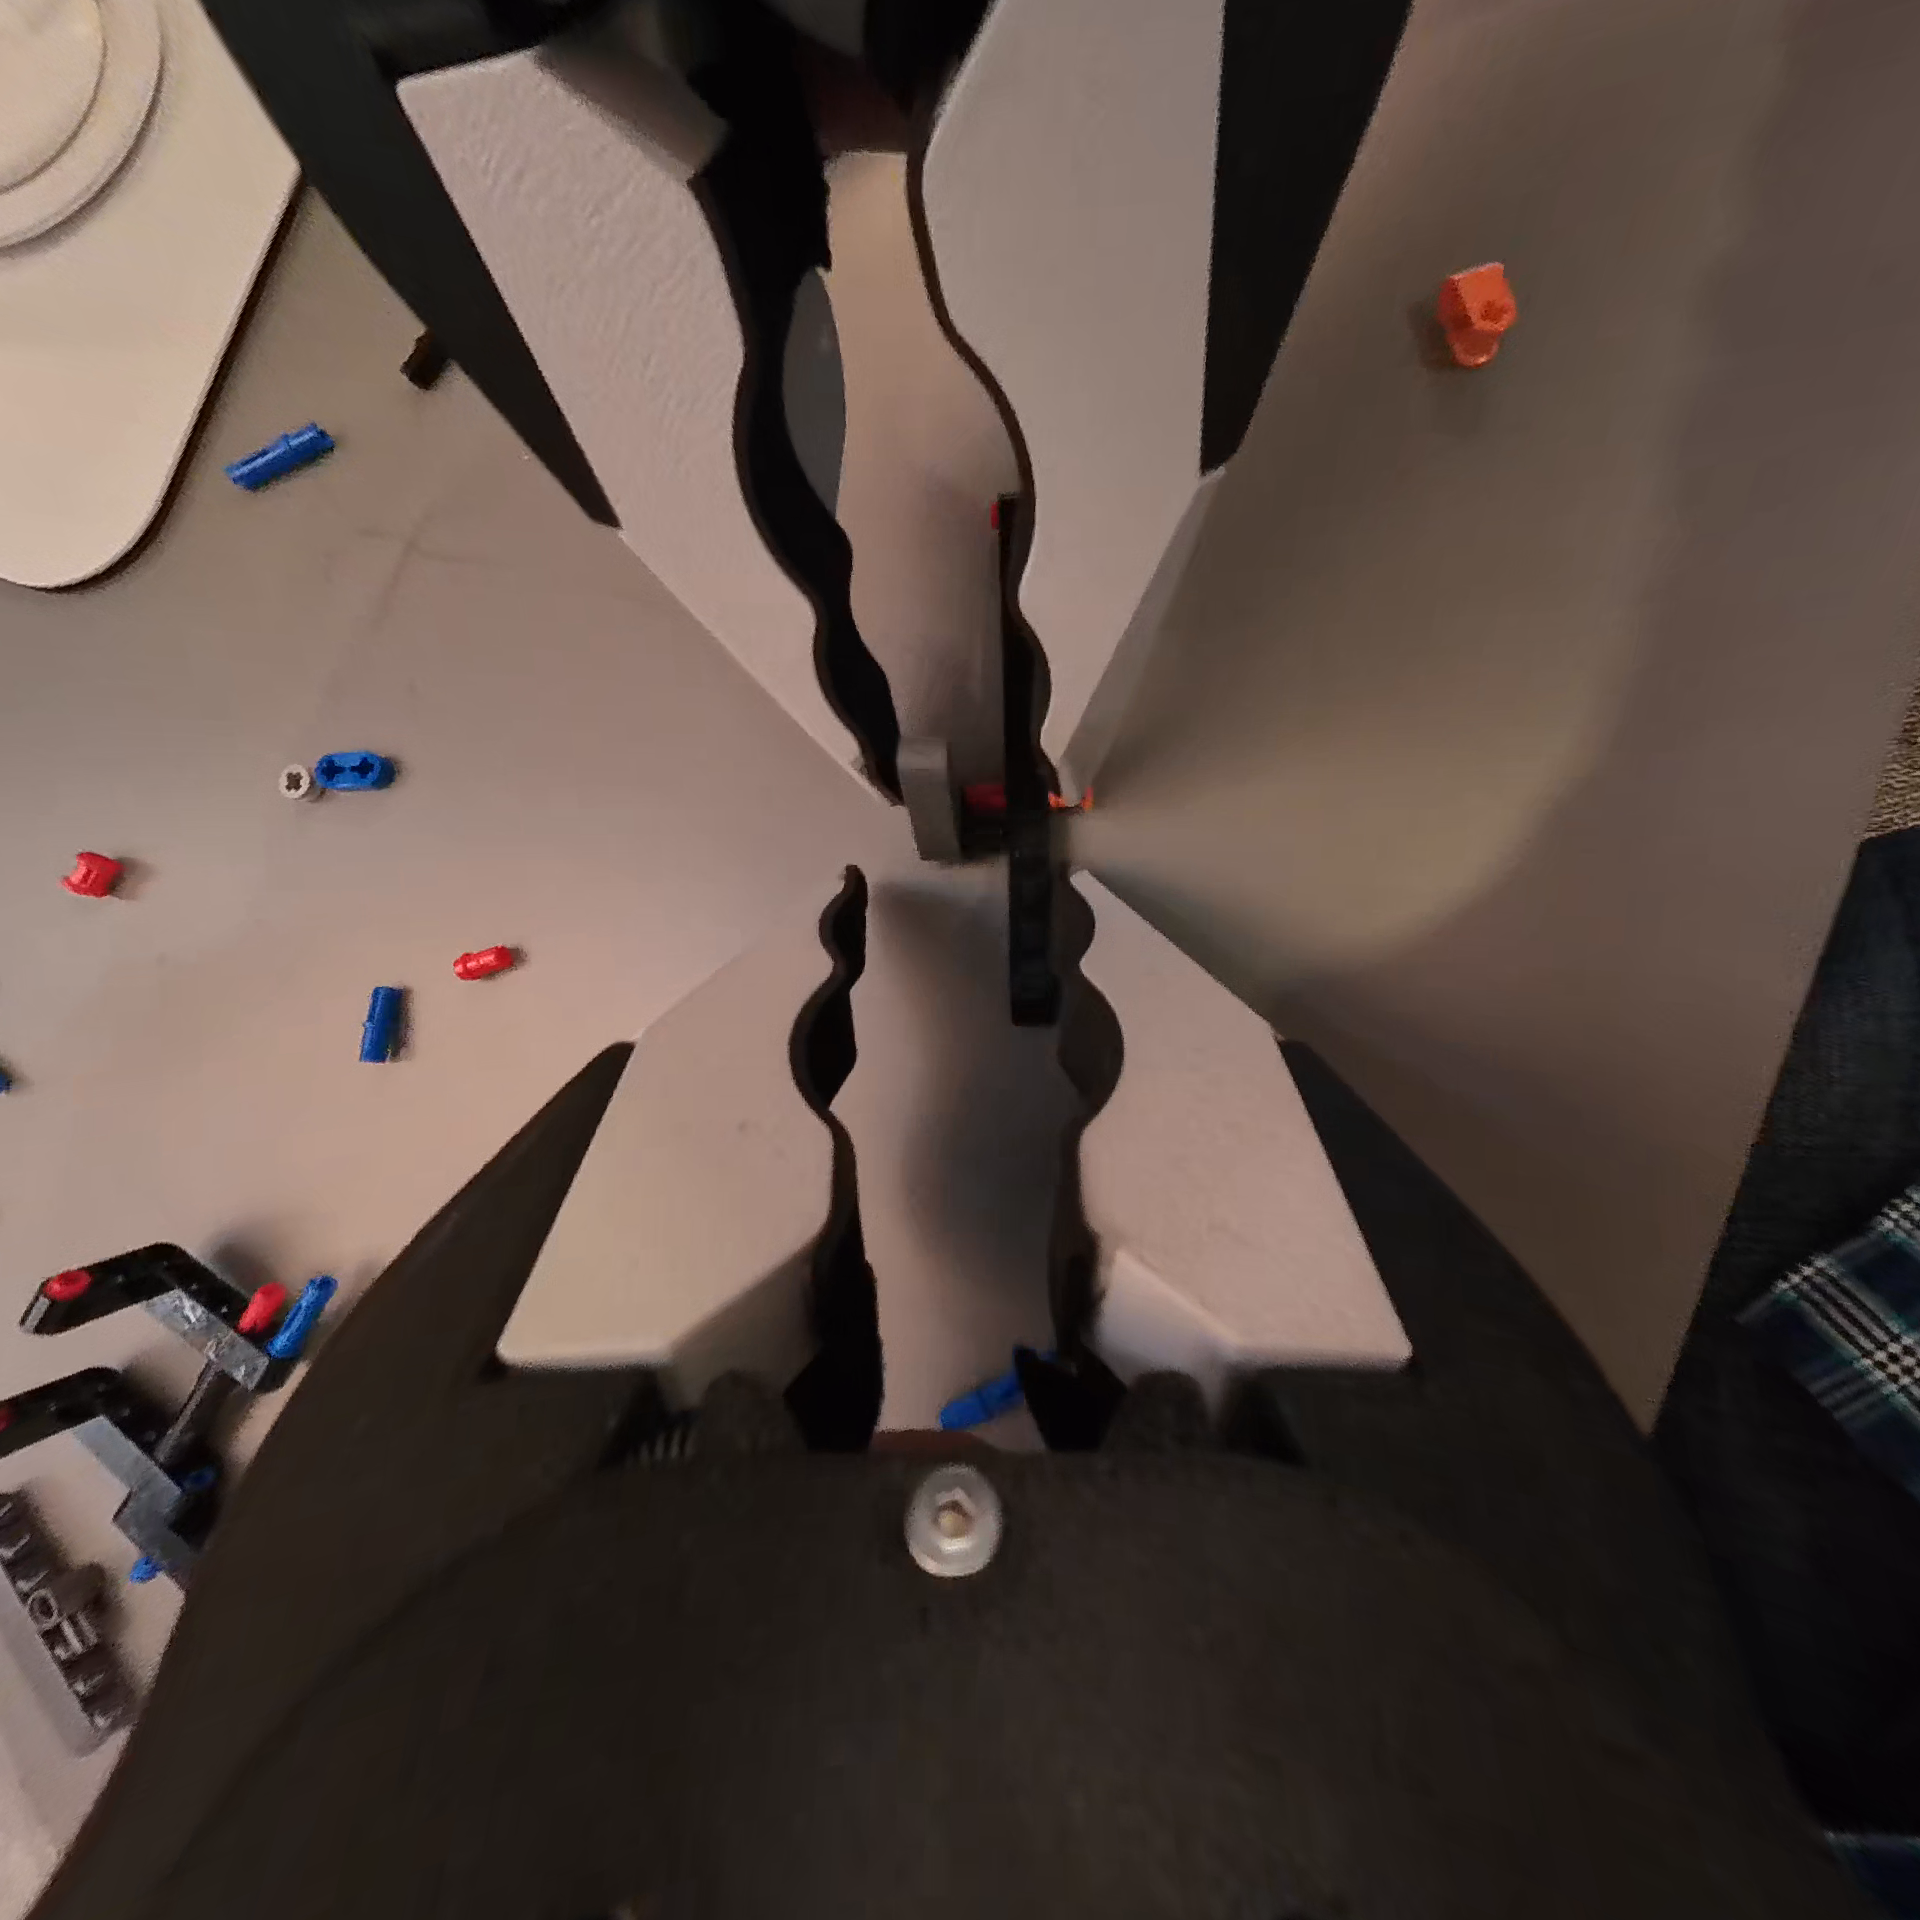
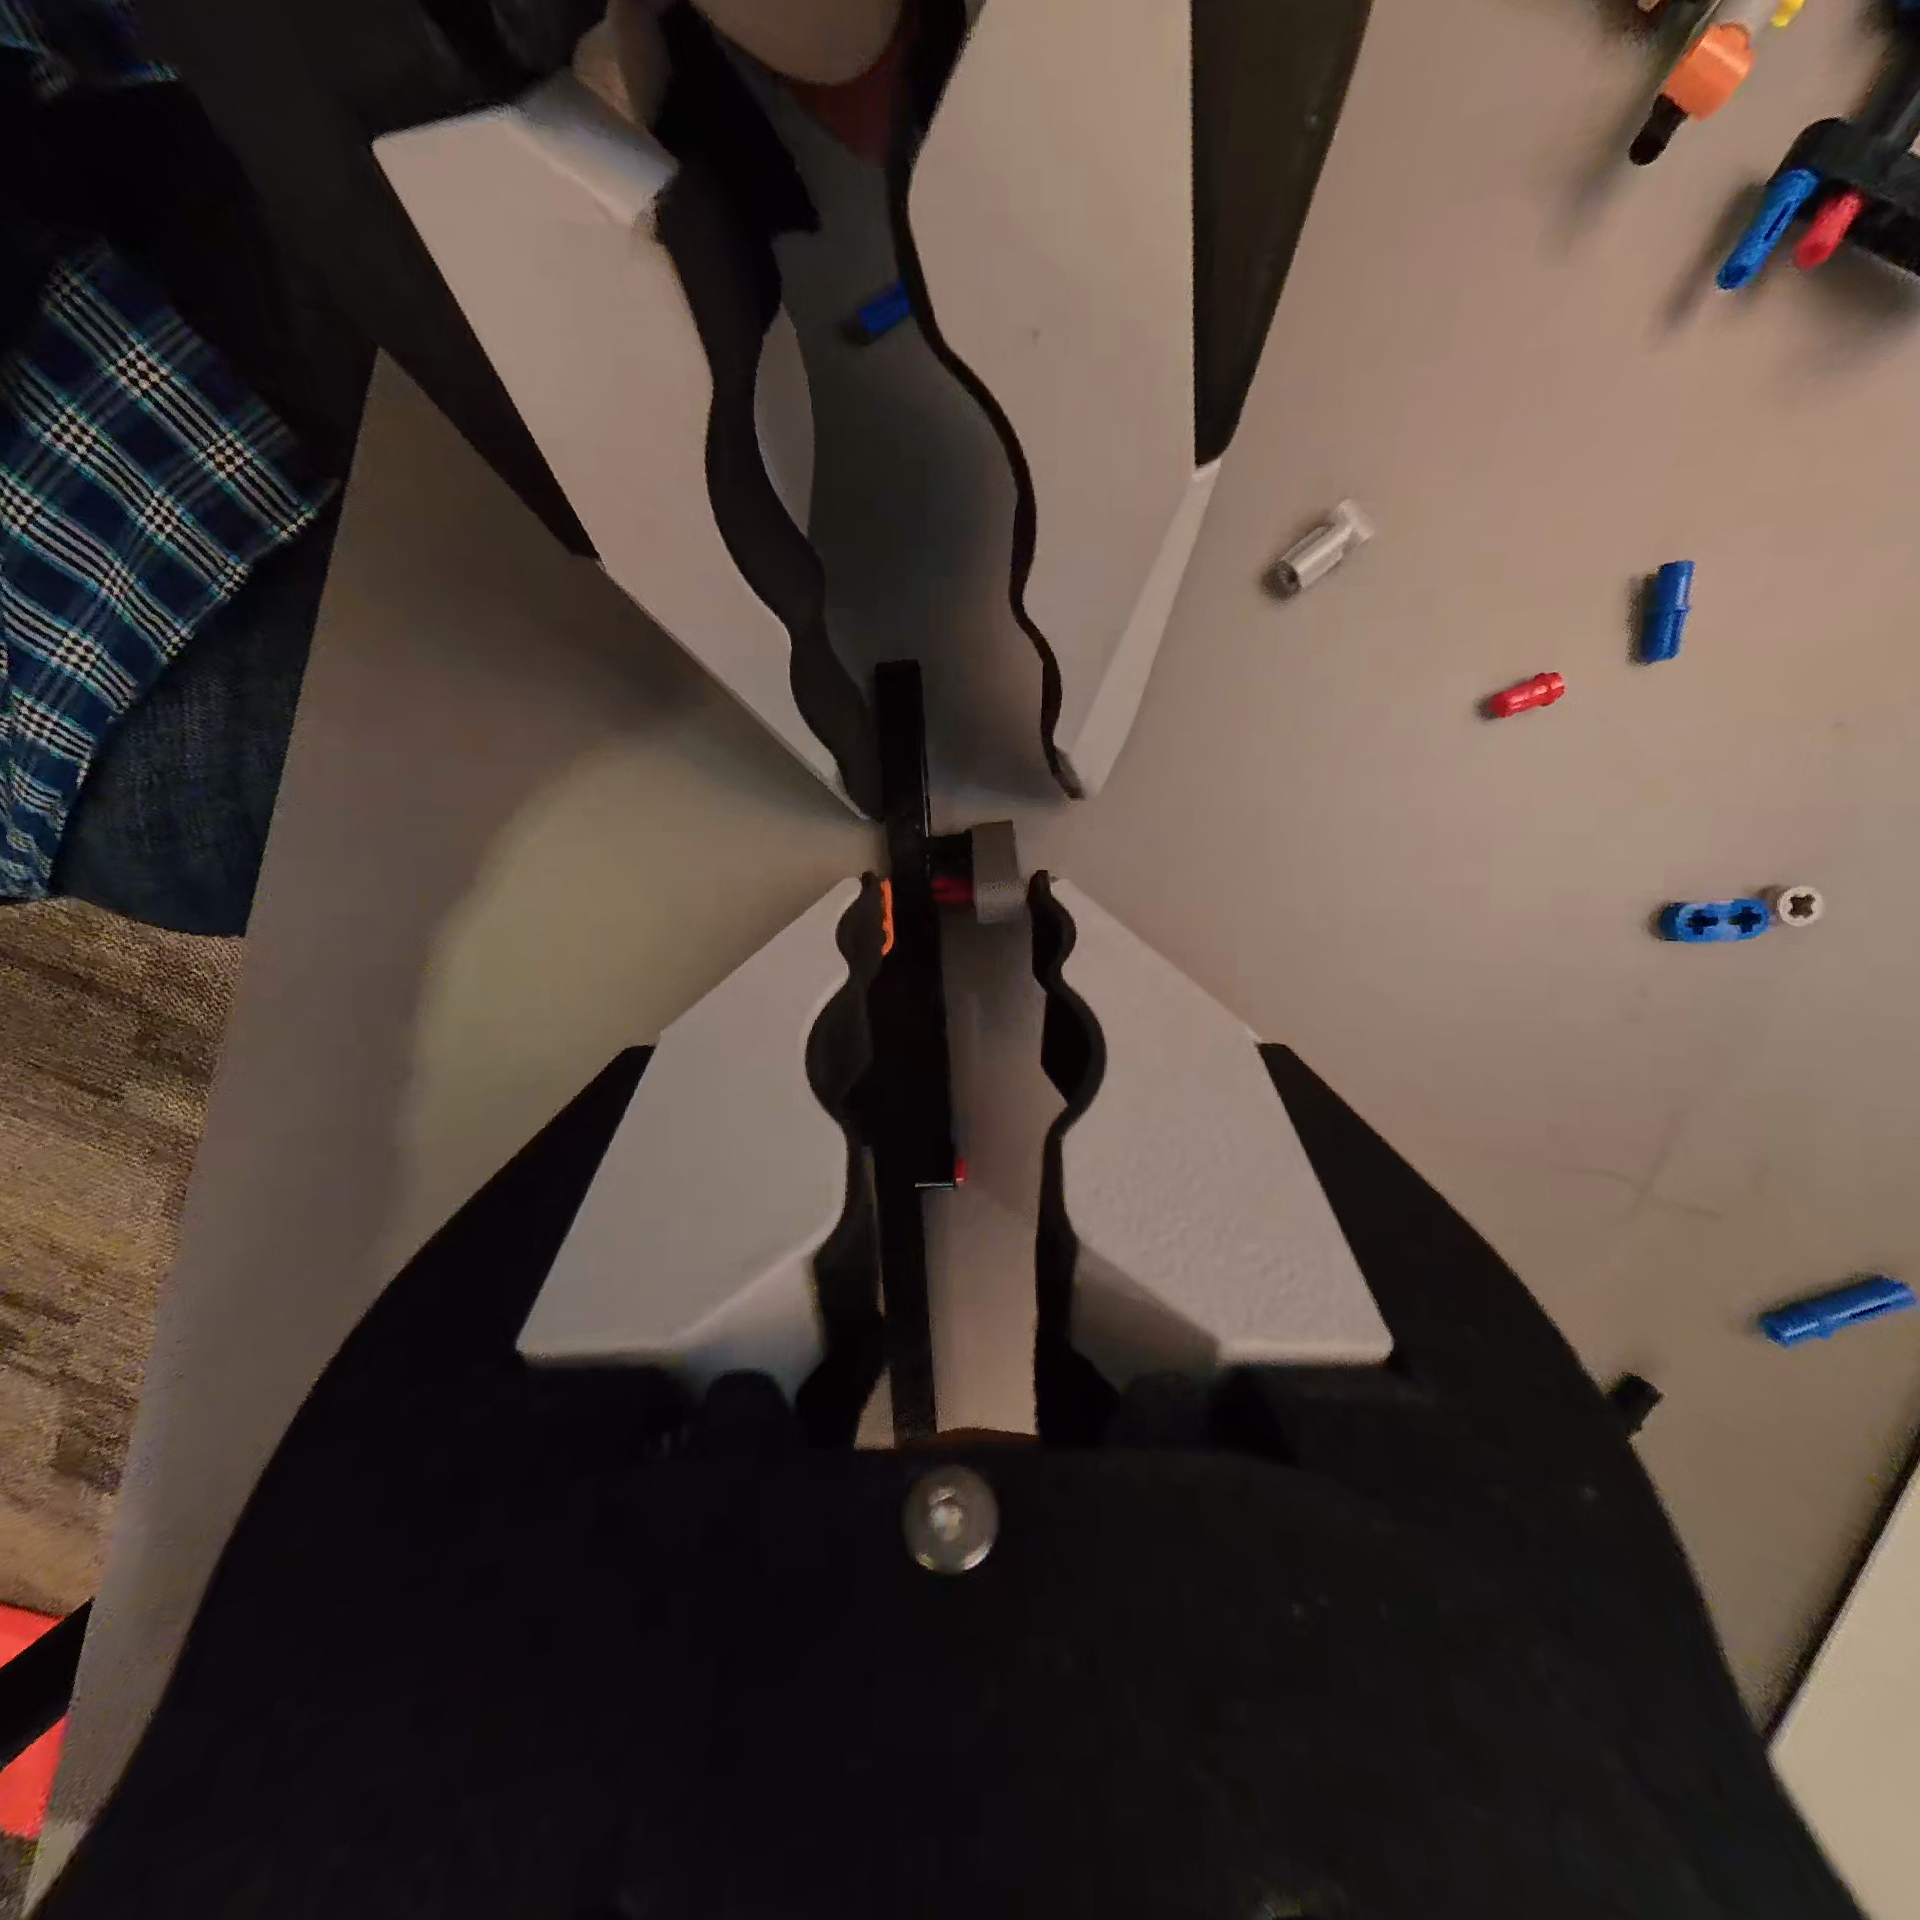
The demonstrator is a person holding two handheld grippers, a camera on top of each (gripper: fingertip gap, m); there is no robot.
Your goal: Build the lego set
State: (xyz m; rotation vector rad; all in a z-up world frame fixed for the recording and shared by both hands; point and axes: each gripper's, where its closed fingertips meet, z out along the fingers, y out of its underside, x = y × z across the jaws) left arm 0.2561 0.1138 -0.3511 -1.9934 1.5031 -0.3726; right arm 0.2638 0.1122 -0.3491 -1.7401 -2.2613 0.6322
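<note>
A small lego assembly is held between the two grippers, which meet tip to tip above the table. It is a long black beam [image 2: 914, 1039] joined by a red pin [image 2: 948, 886] to a grey piece [image 2: 994, 873], with an orange part [image 2: 884, 920] on the beam's other side. My right gripper [image 2: 953, 891] is shut on it, one tip on the orange part, the other on the grey piece. My left gripper [image 1: 966, 883] is open. The black beam's [image 1: 1031, 935] end lies between its fingers, beside the right one. The grey piece [image 1: 935, 800] sits just beyond its tips.
Loose parts lie on the table [image 1: 1455, 623]: an orange connector [image 1: 1473, 312], blue pins [image 1: 278, 457], a blue connector [image 1: 353, 771], red pins [image 1: 483, 961]. A black and grey sub-assembly [image 1: 156, 1351] lies lower left. Plaid cloth [image 2: 125, 499] and carpet [image 2: 94, 1143] lie past the table edge.
</note>
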